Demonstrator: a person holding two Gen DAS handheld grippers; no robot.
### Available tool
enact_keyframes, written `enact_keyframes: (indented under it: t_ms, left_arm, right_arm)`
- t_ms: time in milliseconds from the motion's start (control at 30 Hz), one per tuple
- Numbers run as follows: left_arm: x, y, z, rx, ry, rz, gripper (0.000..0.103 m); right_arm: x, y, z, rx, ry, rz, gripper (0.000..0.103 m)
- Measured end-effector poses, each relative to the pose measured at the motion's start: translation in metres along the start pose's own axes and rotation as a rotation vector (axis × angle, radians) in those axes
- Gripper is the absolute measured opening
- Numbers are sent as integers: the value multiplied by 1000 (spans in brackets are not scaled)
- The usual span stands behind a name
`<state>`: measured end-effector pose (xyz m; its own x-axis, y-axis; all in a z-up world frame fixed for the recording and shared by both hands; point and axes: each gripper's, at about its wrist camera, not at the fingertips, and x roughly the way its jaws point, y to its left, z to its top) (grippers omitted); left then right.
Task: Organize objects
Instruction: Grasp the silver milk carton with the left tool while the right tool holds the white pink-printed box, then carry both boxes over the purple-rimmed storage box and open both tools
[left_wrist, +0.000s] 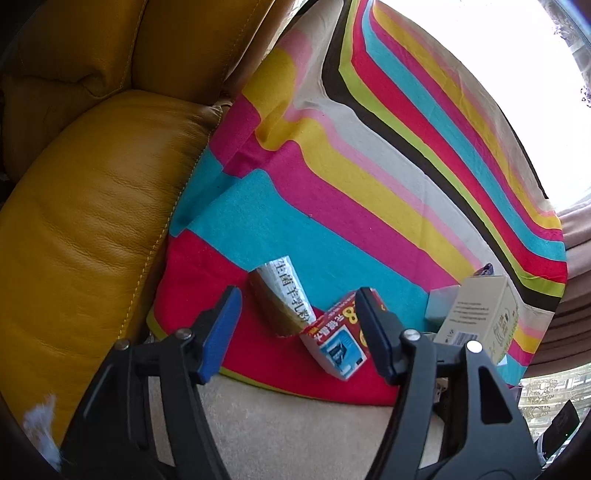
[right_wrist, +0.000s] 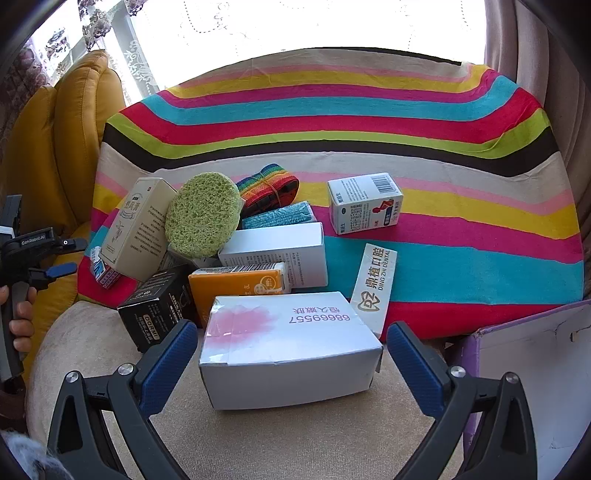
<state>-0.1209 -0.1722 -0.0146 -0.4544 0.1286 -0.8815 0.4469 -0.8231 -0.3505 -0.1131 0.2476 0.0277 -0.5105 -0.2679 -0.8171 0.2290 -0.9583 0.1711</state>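
My right gripper (right_wrist: 292, 326) stands wide open, its blue fingertips on either side of the near end of a white box with a pink blotch (right_wrist: 291, 354). That box rests on the beige seat cushion (right_wrist: 258, 435), and a thin gap shows at each pad. In the left wrist view my left gripper (left_wrist: 297, 295) is open about halfway over a silver and gold sachet (left_wrist: 284, 295) and a small red and blue box (left_wrist: 334, 341). The box lies by the right finger, and the pads press on neither. The left gripper (right_wrist: 55, 269) also shows at the left edge of the right wrist view, held by a hand (right_wrist: 22, 310).
On the striped cloth (right_wrist: 332, 122) lie a cream box (right_wrist: 138, 229), green sponge (right_wrist: 201, 216), black box (right_wrist: 159, 306), orange pack (right_wrist: 240, 291), plain white box (right_wrist: 277, 258), rainbow strap (right_wrist: 267, 188), medicine box (right_wrist: 364, 203) and dental box (right_wrist: 375, 286). A purple box (right_wrist: 535, 354) stands right, a yellow leather armrest (left_wrist: 81, 240) left.
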Motion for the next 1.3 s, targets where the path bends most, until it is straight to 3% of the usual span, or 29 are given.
enact_keyframes:
  t_ms: [200,267,433,567,733,933,1100,1300]
  left_arm:
    - [18,-2,-5,15,-3,98,49]
    - [19,-3,-6,21,-3,97,33]
    - [12,-4,-20,31,-44,106,32]
    - [-13,0,-33,12,-128,73,32]
    - [-48,-4,-69,8,-232,6,32]
    - [-85,-31,-103,136,-317,-121,32]
    - [-97,-72,-138,284,-289,-256,32]
    - [-110,-137,-185,490,-196,-447,32]
  right_arm:
    - [8,-2,3,1,22,8,103]
    - [12,-1,3,-5,31,2,97]
    - [8,4,-1,-27,8,-29,96]
    - [-1,7,-6,-37,-31,-49,95]
    - [-17,7,-16,-18,-93,-51,95]
    - [-35,3,-33,20,-144,-81,95]
    - [-54,-7,-50,63,-169,-104,95]
    - [-83,-30,-71,105,-202,-112,95]
